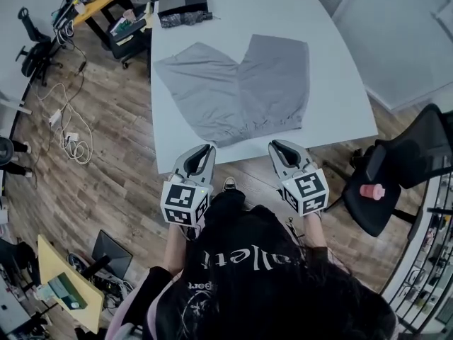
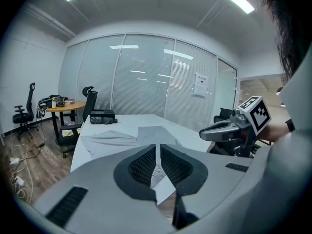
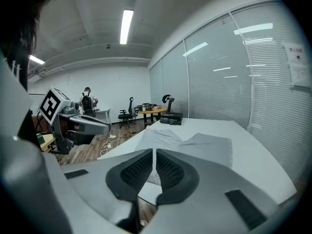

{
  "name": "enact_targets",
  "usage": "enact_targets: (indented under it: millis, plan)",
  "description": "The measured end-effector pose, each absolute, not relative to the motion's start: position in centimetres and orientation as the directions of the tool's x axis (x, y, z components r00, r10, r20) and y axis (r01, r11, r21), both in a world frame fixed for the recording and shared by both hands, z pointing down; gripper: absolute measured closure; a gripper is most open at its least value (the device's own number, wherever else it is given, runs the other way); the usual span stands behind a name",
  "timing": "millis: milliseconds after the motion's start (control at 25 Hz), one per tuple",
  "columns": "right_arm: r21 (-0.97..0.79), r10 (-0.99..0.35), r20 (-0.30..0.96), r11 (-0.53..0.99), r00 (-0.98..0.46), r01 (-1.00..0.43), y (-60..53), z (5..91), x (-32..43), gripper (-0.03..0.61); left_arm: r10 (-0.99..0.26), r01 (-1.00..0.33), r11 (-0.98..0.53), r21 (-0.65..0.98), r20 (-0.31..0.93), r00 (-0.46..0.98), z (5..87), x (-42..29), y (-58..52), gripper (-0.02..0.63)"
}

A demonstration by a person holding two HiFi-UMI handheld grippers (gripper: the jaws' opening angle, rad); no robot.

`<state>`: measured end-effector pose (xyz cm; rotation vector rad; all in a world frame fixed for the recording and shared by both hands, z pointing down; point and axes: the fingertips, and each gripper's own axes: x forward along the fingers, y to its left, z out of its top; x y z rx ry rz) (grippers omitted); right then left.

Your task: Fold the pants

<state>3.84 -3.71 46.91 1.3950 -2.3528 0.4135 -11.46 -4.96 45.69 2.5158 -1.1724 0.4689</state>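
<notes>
Head view, with both gripper views: grey pants [image 1: 237, 91] lay spread flat on a white table [image 1: 340, 98], with the waistband towards the near edge and the two legs fanned apart towards the far side. Left gripper [image 1: 205, 150] and right gripper [image 1: 278, 147] were held side by side at the near table edge, just short of the waistband and apart from the cloth. Each had its jaws clenched together on nothing. A black box [image 1: 182, 0] and a dark bundle [image 1: 185, 19] sat at the table's far end; a black chair [image 1: 403, 168] stood to the right
</notes>
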Motion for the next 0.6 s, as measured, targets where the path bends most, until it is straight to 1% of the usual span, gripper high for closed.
enact_targets:
  millis: [200, 360, 600]
  plan:
    - [-0.068, -0.768, 0.500, 0.425, -0.400, -0.903, -5.3, 48.8, 3.9, 0.543, -0.622, -0.754, -0.632, 0.177, 0.464, 0.630, 47.8, -12.1, -5.8, 0.566]
    - [-0.041, -0.766, 0.534, 0.399, -0.358, -0.916, -6.1, 50.1, 4.8, 0.543, -0.581, -0.740, -0.639, 0.209, 0.499, 0.643, 49.8, -12.5, -6.2, 0.566]
    - [-0.044, -0.747, 0.597, 0.334, -0.293, -0.942, -6.1, 53.1, 8.1, 0.543, -0.532, -0.746, -0.612, 0.262, 0.562, 0.634, 53.2, -12.5, -6.6, 0.565]
